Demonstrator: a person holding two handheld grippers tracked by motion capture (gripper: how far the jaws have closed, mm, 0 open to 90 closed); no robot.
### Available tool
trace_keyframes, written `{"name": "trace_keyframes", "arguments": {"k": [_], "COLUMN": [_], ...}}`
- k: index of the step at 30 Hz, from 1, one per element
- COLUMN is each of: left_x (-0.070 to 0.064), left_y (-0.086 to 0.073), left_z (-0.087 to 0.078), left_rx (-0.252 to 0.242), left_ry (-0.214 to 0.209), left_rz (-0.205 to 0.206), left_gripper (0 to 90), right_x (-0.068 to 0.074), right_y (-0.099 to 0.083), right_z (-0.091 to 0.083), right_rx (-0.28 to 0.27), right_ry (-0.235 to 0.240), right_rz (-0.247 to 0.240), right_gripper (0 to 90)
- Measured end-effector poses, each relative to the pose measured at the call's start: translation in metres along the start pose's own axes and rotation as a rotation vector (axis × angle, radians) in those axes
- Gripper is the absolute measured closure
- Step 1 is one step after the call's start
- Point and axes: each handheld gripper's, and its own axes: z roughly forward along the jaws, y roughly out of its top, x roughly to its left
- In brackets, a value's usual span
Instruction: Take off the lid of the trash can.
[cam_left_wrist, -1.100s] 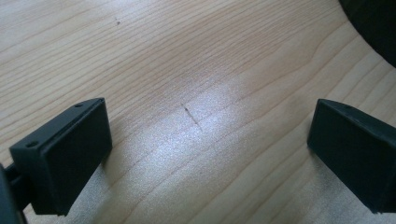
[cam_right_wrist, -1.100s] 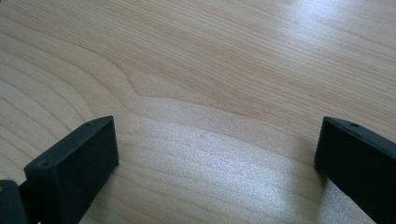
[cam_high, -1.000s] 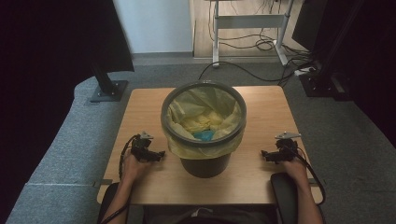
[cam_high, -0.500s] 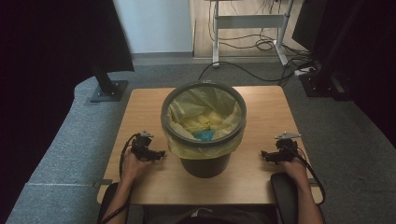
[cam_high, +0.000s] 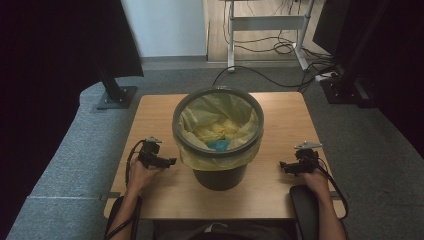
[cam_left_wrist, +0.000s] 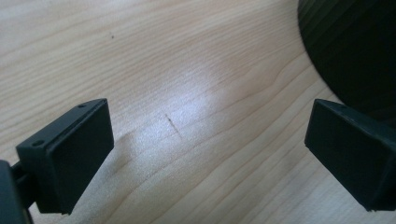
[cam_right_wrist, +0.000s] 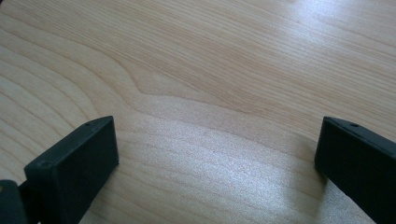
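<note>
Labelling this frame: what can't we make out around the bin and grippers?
- Blue item in the bin: high view, too small and half buried in the yellow liner to identify.
- Bin in left gripper view: cut off by the frame's right edge.
- Table near edge: high view, partly covered by the person's forearms.

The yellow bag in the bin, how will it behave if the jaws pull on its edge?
The yellow bag looks thin and crumpled, so it will probably be floppy and stretch or tear easily. It is folded over the rim of the bin, so a pull may drag the bin or tip it, as little seems to be inside.
</note>
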Motion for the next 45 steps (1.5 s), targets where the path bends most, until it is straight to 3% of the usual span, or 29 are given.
{"name": "trace_keyframes", "arguments": {"k": [7, 24, 45], "left_x": [-0.003, -0.005, -0.012], "left_y": [0.011, 0.039, 0.092], "left_z": [-0.015, -0.050, -0.108], "left_rx": [-0.007, -0.034, -0.090], "left_ry": [-0.002, -0.005, -0.015], "left_rz": [0.035, 0.071, 0.112], "left_gripper": [1.4, 4.1, 9.3], "right_x": [0.000, 0.000, 0.000], "right_y": [0.000, 0.000, 0.000], "right_z": [0.000, 0.000, 0.000], "right_rx": [0.000, 0.000, 0.000], "right_ry": [0.000, 0.000, 0.000], "right_rz": [0.000, 0.000, 0.000], "right_gripper": [0.0, 0.0, 0.0]}}
